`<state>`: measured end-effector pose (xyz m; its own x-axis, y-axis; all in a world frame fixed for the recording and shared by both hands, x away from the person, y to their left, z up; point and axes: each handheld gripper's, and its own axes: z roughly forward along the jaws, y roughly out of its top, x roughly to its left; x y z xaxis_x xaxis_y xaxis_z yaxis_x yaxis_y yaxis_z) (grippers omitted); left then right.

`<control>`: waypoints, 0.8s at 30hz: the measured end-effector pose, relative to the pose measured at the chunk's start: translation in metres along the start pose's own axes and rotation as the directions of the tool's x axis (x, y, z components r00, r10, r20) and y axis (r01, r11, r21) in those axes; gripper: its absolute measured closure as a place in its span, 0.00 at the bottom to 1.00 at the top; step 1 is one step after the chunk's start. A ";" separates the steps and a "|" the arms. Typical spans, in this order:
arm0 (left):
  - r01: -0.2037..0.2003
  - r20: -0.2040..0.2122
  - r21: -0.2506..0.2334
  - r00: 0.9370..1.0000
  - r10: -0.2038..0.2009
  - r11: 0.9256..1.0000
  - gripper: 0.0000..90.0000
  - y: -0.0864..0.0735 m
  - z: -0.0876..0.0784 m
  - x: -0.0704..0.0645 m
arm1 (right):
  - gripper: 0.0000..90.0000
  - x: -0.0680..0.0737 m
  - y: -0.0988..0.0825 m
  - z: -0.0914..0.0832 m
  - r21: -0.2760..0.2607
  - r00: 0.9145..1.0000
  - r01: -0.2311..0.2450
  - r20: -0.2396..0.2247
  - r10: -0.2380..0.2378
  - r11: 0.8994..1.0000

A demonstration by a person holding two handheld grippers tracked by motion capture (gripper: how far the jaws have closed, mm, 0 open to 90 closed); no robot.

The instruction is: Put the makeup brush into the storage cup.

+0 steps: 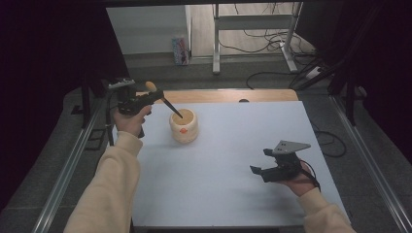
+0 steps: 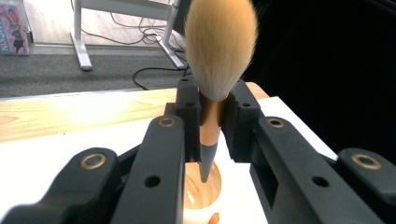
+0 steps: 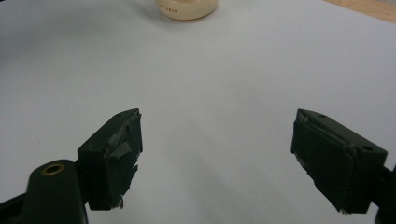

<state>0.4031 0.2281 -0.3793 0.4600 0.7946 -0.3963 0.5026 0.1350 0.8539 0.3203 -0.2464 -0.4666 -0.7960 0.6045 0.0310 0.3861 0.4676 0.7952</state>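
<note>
Your left gripper [image 2: 212, 121] clamped the brush [image 2: 217, 60] by its ferrule, bristles up, handle tip slanting down into the mouth of the cup [image 1: 184, 126]. The cup stood on the bench [image 1: 233, 160], just right of that gripper. Your right gripper [image 3: 217, 154] sat well apart from the cup, jaws wide and empty.

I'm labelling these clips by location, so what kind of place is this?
Probably a lab or recording workspace, not a home: black curtains flank the white table, loose cables trail across the floor beneath a metal desk frame, and handheld grippers work a makeup brush.
</note>
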 end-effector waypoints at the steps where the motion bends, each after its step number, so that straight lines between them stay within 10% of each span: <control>1: 0.002 -0.001 0.002 1.000 -0.002 1.000 0.87 0.000 0.001 0.000 | 0.19 0.000 0.000 0.000 0.001 1.000 0.000 0.000 0.000 1.000; 24: -0.015 -0.035 0.059 0.999 0.017 0.998 0.87 -0.011 0.022 0.002 | 0.19 0.001 0.000 0.000 -0.003 1.000 0.001 0.005 -0.001 1.000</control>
<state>0.4144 0.2152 -0.3971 0.4427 0.8170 -0.3694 0.5376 0.0879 0.8386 0.3194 -0.2461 -0.4662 -0.7938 0.6076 0.0271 0.3842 0.4664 0.7968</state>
